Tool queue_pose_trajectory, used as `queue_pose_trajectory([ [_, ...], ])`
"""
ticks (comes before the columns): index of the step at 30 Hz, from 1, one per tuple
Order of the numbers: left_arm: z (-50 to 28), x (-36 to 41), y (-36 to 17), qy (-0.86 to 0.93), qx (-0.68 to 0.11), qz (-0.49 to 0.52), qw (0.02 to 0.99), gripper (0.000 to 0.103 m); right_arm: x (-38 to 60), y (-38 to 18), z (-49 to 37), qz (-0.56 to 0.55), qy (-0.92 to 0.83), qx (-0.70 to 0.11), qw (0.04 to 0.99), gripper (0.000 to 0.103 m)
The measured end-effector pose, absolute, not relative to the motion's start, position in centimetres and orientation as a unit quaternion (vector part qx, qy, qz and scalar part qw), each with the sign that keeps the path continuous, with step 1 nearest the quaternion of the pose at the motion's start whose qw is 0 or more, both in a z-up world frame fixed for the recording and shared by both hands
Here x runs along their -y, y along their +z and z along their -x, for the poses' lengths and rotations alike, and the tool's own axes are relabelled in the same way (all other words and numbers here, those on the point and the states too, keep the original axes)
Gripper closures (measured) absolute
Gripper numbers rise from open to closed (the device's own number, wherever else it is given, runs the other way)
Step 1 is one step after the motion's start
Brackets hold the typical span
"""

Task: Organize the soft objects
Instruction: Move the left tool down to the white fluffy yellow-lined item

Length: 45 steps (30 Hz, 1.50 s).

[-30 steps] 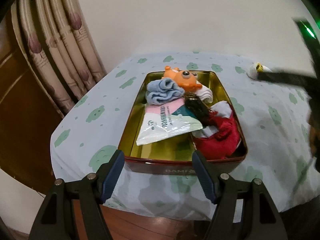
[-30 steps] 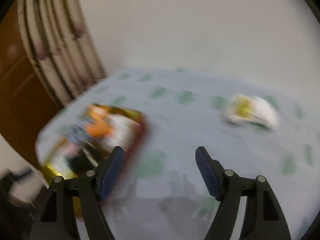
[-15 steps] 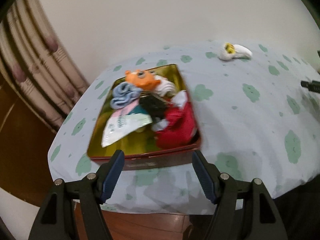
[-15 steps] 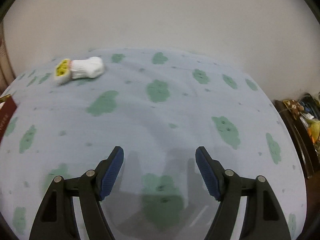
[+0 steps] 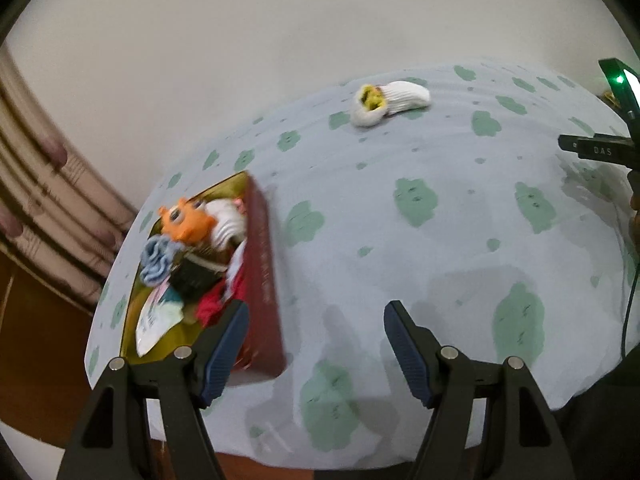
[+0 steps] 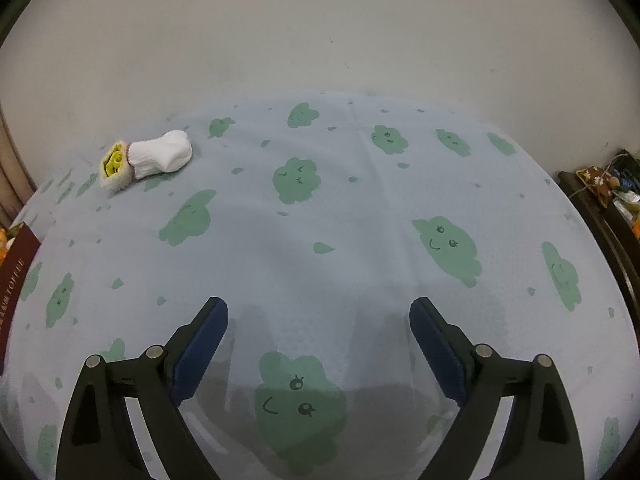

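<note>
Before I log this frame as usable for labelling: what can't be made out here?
- Tin, left wrist view: motion blur smears its side lettering and the heaped contents.
- Tin, right wrist view: cut off by the left edge.
- Rolled sock: yellow item tucked in its end is too small to identify.

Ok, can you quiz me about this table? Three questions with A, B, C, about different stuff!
1. Where is the rolled white sock?
A. in the tin
B. alone on the tablecloth
C. in a gripper

2. What colour is the toy with big eyes in the tin?
A. orange
B. purple
C. black

3. How is the right hand-held gripper?
A. shut on a sock
B. open with nothing in it
C. shut on a cloth

Answers:
1 B, it lies on the tablecloth, apart from the tin.
2 A, its body is orange.
3 B, only cloth shows between its pads.
</note>
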State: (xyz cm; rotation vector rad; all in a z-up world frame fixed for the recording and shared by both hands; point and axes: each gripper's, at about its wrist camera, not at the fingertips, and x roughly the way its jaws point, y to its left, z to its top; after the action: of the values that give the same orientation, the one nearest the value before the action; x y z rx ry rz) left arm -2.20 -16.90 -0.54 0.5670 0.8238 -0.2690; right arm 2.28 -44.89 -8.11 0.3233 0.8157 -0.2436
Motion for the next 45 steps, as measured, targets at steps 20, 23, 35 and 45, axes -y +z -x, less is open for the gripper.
queue_pose_trajectory([
  [20,-1.4,24.3,-2.9,-0.196,-0.43,-0.274,0.838,0.031,45.3,-8.0,-1.5,-0.191,-0.082,-0.377,0.903,0.011],
  [23,-3.2,24.3,-3.2,-0.21,-0.453,-0.246,0.831,0.031,45.4,-8.0,-1.4,-0.194,-0.081,-0.374,0.903,0.011],
  [35,-12.9,25.1,-1.7,-0.201,-0.466,-0.205,0.837,0.031,45.7,-8.1,-1.5,-0.198,-0.084,-0.373,0.902,0.008],
  [45,-20.4,27.0,-0.9,-0.207,-0.461,-0.19,0.842,0.031,45.9,-7.9,-1.4,-0.206,-0.083,-0.369,0.903,0.008],
])
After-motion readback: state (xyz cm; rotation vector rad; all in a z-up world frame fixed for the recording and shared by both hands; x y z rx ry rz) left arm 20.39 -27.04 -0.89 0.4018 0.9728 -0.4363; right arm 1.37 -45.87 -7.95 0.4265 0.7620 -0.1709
